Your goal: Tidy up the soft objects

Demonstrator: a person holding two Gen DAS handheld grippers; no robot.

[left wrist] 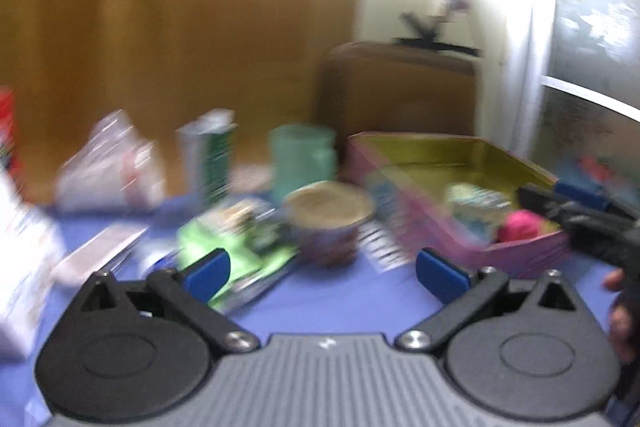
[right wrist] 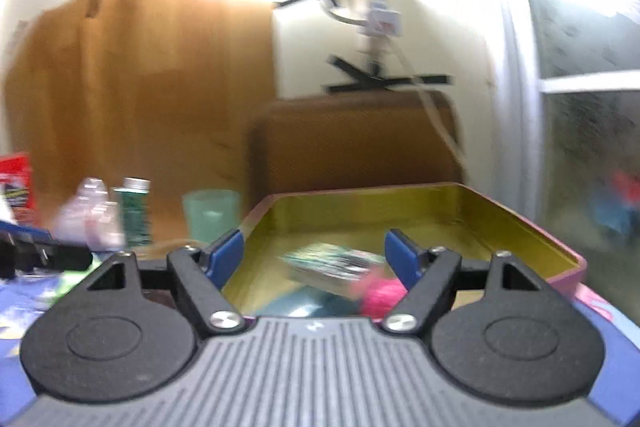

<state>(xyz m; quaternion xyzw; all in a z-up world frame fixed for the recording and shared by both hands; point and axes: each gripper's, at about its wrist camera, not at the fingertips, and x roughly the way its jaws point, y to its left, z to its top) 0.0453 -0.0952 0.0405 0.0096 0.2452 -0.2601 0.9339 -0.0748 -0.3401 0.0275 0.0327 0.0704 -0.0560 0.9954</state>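
Observation:
A pink tin tray with a gold inside stands on the blue cloth. In it lie a pink fluffy ball and a teal printed packet. My left gripper is open over the cloth, nothing between its blue pads. A round tin sits just ahead of it, with a green pouch at its left. My right gripper is open over the near rim of the tray, above the packet and the pink ball. It also shows at the tray's right side as the right gripper, with a gloved hand behind it.
Along the back stand a crinkled clear bag, a green-patterned bottle and a teal cup. White boxes sit at the left. A brown chair back and a wooden panel rise behind the table.

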